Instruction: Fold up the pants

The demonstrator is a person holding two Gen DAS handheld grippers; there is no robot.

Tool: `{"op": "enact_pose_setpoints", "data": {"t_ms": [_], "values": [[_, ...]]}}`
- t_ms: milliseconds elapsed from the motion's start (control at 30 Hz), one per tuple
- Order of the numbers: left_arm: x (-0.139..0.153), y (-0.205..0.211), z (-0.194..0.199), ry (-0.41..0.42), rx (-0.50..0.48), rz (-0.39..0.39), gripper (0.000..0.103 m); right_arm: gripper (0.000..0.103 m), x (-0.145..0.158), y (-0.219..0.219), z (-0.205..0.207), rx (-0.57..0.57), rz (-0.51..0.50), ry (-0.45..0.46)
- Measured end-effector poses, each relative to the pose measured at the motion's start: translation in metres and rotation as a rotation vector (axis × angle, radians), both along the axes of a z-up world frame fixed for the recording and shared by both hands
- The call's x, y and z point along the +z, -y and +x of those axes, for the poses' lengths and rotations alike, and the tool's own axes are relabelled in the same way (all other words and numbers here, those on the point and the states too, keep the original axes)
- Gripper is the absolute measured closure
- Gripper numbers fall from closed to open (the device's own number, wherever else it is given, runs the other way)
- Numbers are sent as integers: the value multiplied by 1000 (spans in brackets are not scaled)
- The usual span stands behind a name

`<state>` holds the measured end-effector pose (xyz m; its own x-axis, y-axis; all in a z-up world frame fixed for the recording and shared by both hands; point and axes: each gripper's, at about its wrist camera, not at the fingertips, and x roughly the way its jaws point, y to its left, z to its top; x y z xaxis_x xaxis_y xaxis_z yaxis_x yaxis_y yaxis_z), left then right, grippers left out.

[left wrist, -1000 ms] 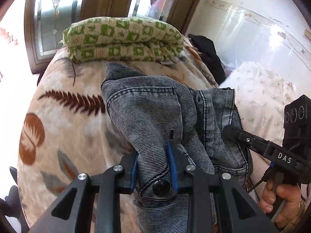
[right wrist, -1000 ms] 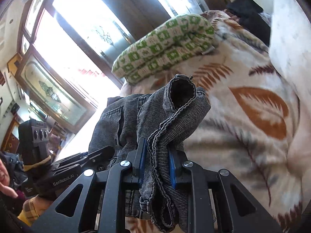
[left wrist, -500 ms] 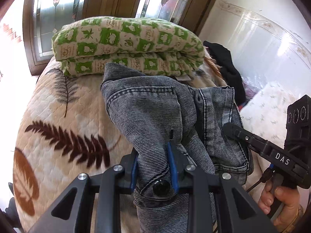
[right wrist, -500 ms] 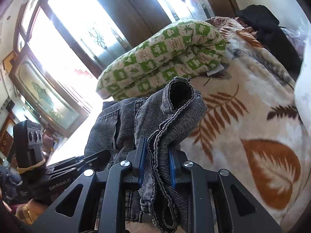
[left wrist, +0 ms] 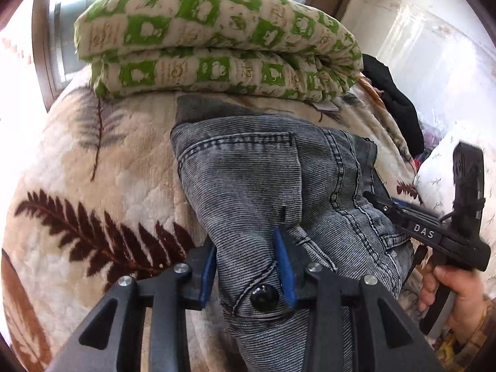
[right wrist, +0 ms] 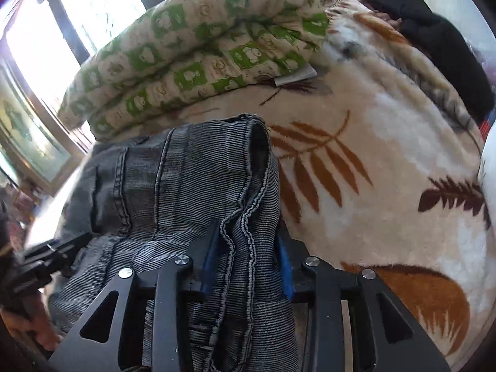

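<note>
Closest to me, the left gripper [left wrist: 246,266] has its blue pads pinching a bunched fold of the pants [left wrist: 263,186] right at the waistband, the black button [left wrist: 264,297] sitting between the jaws; the right gripper [right wrist: 248,266] is clamped the same way on a gathered stack of hems [right wrist: 245,217], several stitched edges squeezed together; between the two the grey denim is carried over the leaf-print blanket [left wrist: 93,186], its far end seemingly resting on the blanket, though I cannot tell how much; I'd judge this cloth heavy for its size, soft enough to sag yet thick at seams and waistband, not slippery, nothing to break; those doubled edges look like the sound places to hold, since a single layer would likely slide out; farther back lies the green checked quilt [left wrist: 217,37], folded, just beyond the denim; a black garment [right wrist: 434,37] lies off to the right.
</note>
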<state>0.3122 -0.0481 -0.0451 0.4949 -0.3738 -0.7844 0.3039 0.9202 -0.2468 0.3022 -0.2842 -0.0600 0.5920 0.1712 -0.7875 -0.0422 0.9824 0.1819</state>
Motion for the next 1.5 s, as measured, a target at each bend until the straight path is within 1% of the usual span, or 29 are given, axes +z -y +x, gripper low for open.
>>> {"op": "enact_pose_setpoints", "data": {"t_ms": [33, 67, 133, 167, 233, 300, 367, 400, 433, 467, 500, 533, 567, 633, 700, 733, 833, 867, 1000, 1067, 1133, 1300, 1367, 1500], "values": [[4, -1, -2, -4, -2, 0, 64, 72, 6, -5, 0, 14, -47, 2], [9, -3, -3, -7, 0, -4, 64, 72, 11, -7, 1, 20, -70, 4], [21, -9, -12, 7, 10, 1, 64, 72, 26, -8, -7, 10, -91, 24], [26, -13, -18, 26, 13, 8, 65, 71, 37, -7, -17, -6, -99, 50], [37, -20, -38, 67, 1, -2, 66, 70, 55, -8, -39, 6, -77, 98], [41, -20, -52, 74, -14, -14, 66, 70, 68, -16, -64, 57, -36, 135], [37, -14, -61, 57, -34, -7, 66, 70, 67, -30, -79, 118, -28, 139], [32, -9, -62, 44, -41, 18, 66, 71, 60, -39, -81, 153, -39, 115], [23, -1, -62, 25, -42, 64, 66, 71, 46, -46, -79, 168, -80, 67], [14, 6, -59, 13, -42, 92, 65, 74, 32, -51, -73, 163, -116, 18], [6, 11, -58, 11, -43, 106, 65, 74, 13, -51, -66, 151, -130, -41], [2, 14, -56, 18, -24, 113, 65, 74, 6, -47, -63, 135, -110, -35], [1, 13, -56, 20, -3, 106, 65, 73, 5, -44, -61, 123, -93, -20], [2, 14, -54, 6, 24, 101, 65, 73, 7, -42, -58, 102, -78, -40], [2, 15, -55, 15, 16, 114, 65, 73, 8, -44, -57, 113, -93, -49], [3, 14, -56, 20, 14, 111, 65, 73, 8, -42, -57, 119, -84, -48], [4, 12, -54, 16, 24, 97, 65, 70, 19, -34, -65, 111, -20, -29], [4, 12, -54, 16, 27, 98, 65, 68, 20, -35, -67, 108, -12, -18], [10, 13, -62, 36, 40, 109, 66, 57, 42, -35, -92, 107, -1, 39], [14, 12, -66, 41, 48, 99, 66, 54, 49, -36, -102, 113, 3, 55], [18, 10, -71, 41, 49, 86, 66, 53, 55, -36, -114, 113, 9, 64], [34, 9, -85, 62, 37, 84, 66, 47, 64, -36, -141, 102, 56, 77], [40, 11, -90, 65, 27, 85, 64, 47, 66, -38, -148, 105, 67, 76], [53, 14, -102, 93, 13, 101, 63, 46, 72, -38, -163, 108, 76, 80]]}}
